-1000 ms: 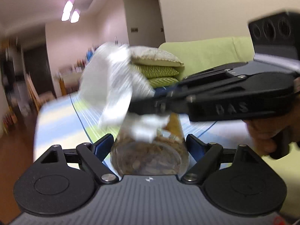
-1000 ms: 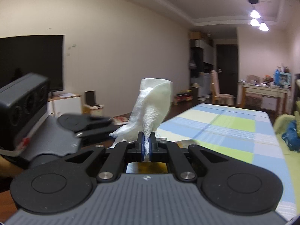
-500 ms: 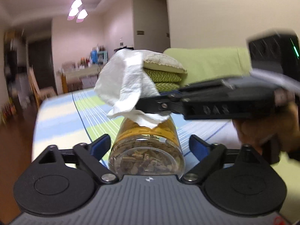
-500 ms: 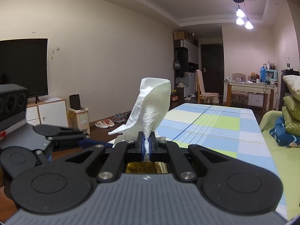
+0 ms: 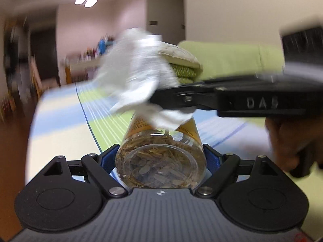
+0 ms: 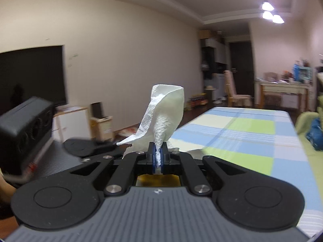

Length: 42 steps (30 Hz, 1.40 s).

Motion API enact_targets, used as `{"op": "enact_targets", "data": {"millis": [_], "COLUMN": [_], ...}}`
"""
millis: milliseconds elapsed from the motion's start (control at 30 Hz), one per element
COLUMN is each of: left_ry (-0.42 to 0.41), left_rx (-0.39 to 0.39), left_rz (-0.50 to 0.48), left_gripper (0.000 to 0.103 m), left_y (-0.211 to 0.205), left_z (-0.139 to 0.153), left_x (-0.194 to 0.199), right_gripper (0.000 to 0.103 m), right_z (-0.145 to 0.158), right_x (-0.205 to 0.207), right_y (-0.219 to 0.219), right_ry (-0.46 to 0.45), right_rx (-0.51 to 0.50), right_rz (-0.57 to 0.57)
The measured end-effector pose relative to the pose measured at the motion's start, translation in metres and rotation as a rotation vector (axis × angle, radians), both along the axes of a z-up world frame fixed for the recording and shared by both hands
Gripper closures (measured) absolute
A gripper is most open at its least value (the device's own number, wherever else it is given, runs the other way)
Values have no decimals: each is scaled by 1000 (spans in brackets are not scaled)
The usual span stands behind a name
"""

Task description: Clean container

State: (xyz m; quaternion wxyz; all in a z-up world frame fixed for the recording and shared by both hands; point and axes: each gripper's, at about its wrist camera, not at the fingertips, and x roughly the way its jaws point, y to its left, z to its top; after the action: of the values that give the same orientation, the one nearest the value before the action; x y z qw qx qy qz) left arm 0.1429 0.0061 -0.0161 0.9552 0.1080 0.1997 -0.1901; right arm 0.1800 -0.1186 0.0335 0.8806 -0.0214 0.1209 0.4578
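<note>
While the left gripper (image 5: 160, 157) has its blue-padded fingers (image 5: 210, 158) pressed against both sides of a clear jar (image 5: 161, 161), the jar lies on its side with its base towards the camera, held above a striped tablecloth (image 5: 66, 117). Dried brownish pieces fill the jar, and a yellow label (image 5: 188, 128) wraps the body further along. From the right of the left wrist view the right gripper (image 5: 161, 98) comes in sideways — its jaws are closed on a crumpled white paper towel (image 5: 139, 76), and the lower folds of the towel rest on the upper side of the jar near the label. A hand (image 5: 286, 141) grips the handle of that tool at the right edge. This view is blurred, the towel most of all.

Seen from the right wrist camera, the right gripper (image 6: 158, 157) has its blue pads together on a pinched stem of the paper towel (image 6: 164, 115), which stands up in a loose cone ahead of the fingertips. A patch of the yellow jar (image 6: 157, 180) shows just beneath the jaws. Left of them sits the dark body of the left gripper (image 6: 88, 147) — the tablecloth (image 6: 252, 133) stretches away on the right.
</note>
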Motion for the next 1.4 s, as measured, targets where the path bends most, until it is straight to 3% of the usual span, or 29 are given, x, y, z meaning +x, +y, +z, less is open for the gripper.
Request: {"op": "enact_targets", "data": {"millis": [67,133,233,333,433,633,800,900,1000,1100,1233,1400], "left_ry": [-58,-96,-110,-91,-71,56,107,52,-27,-86,-94,-57], "left_rx": [148,239,257,209,137,-203,-255,-146,45,185,194,110], "left_rz": [-6,-18,-20,-13,-14,-3,-6,-12,-5,-9,-5,5], "left_gripper": [18,18,18,18,13,10,17,17,17,17,17,17], "left_y": [-18,-27,-29,-23,-16,17,23,16,-10,-27,-29,-22], "left_z": [-1,-5,-6,-7,-6,2,5,8,11,7,6,5], "left_x": [-9,-14,-14,-7,-3,6,23,13,1,-4,-3,8], "right_gripper": [100,100,100,101,101,101,100,100,100,101,101,101], "right_z": [1,1,0,-2,-4,-4,-5,-3,-2,-2,-2,-2], "right_x": [-4,1,17,25,19,17,11,1,-10,-12,1,9], "right_y": [6,6,-1,-8,-6,-4,-7,0,7,10,5,2], "right_ry": [-23,-33,-16,11,-25,-26,-14,-28,-54,-76,-88,-77], "right_rx": [-28,-42,-20,12,-12,-8,11,-2,-33,-55,-65,-53], "right_rz": [16,0,-83,-112,-123,-128,-129,-79,-44,-41,-97,-116]}}
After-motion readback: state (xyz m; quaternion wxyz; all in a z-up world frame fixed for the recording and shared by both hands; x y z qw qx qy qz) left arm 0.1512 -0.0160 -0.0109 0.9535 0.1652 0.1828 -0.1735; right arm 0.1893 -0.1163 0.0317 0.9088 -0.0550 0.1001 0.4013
